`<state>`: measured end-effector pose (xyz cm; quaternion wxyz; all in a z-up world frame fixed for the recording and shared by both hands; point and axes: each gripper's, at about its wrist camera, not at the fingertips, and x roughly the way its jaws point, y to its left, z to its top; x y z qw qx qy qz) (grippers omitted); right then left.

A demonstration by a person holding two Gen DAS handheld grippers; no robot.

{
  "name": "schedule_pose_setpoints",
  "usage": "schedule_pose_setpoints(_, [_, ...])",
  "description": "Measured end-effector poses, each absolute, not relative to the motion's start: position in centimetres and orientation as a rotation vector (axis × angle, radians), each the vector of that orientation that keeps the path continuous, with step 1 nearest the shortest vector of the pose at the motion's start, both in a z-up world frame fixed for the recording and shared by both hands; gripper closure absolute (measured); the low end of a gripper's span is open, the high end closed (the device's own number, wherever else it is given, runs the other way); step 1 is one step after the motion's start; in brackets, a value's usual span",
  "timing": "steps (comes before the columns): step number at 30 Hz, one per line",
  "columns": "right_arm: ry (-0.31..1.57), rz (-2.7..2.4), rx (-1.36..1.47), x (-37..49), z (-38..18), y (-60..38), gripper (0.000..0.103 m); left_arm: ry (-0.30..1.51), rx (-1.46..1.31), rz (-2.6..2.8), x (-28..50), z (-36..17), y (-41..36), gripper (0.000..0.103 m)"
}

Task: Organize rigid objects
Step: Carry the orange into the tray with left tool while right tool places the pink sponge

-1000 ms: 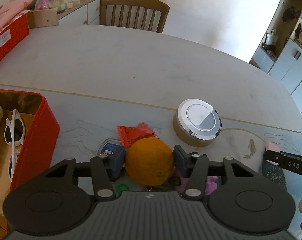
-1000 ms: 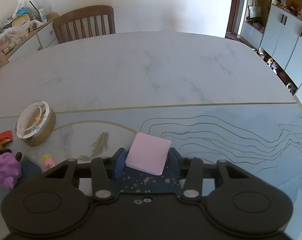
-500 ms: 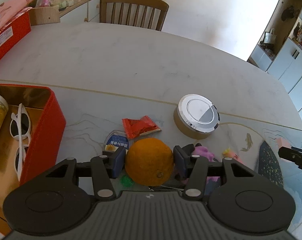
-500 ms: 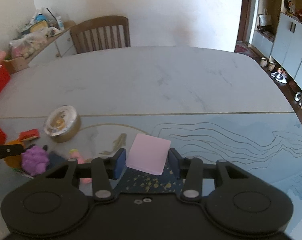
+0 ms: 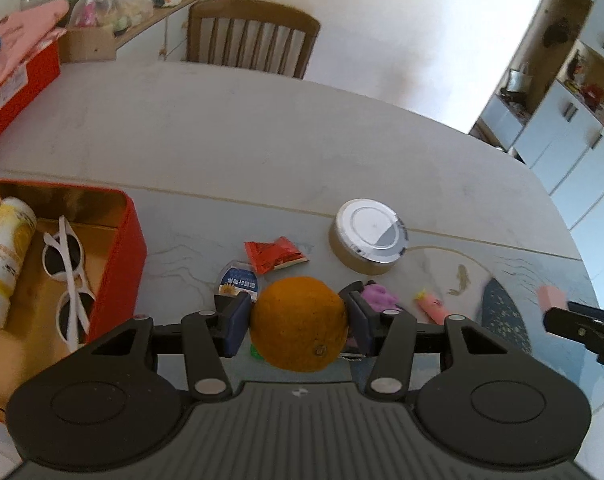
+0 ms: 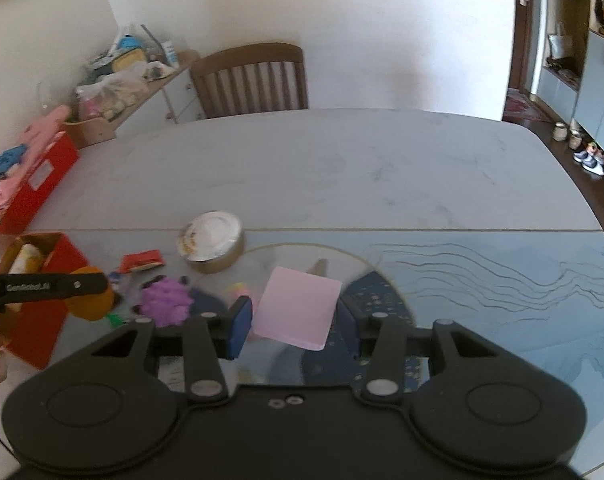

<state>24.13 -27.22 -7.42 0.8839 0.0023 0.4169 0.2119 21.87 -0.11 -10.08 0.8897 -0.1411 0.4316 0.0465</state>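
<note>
My left gripper [image 5: 297, 324] is shut on an orange [image 5: 298, 323] and holds it above the table, to the right of an open red box [image 5: 121, 256]. The box holds white sunglasses [image 5: 67, 276] and a yellow-white can [image 5: 1, 256]. My right gripper [image 6: 295, 322] is shut on a pink sticky-note pad [image 6: 299, 306] and holds it above the table. The left gripper with the orange [image 6: 91, 300] shows at the left of the right wrist view. The pad's corner [image 5: 552, 294] shows at the right of the left wrist view.
On the table lie a round silver-lidded tin [image 5: 368, 236], a red snack packet [image 5: 275, 254], a small blue-labelled cup [image 5: 237, 280], a purple grape toy [image 6: 167, 304] and a small pink item [image 5: 432, 306]. A second red box [image 6: 33, 184] and a wooden chair [image 6: 249, 80] stand further back.
Both grippers have lifted and moved left with their loads. The red box and its contents have come further into the left wrist view. The table items look smaller.
</note>
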Motion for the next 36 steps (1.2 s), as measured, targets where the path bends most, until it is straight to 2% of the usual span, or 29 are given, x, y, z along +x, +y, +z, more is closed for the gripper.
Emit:
schedule_pose_setpoints(19, [0.824,0.596,-0.045,19.7,-3.3,-18.6,0.058,0.873,-0.286,0.077,16.4,-6.1,5.5,0.052])
schedule_pose_setpoints(36, [0.806,0.743,-0.125,18.9,-3.1,-5.8,0.058,0.916,-0.297,0.158,12.6,-7.1,14.8,0.052])
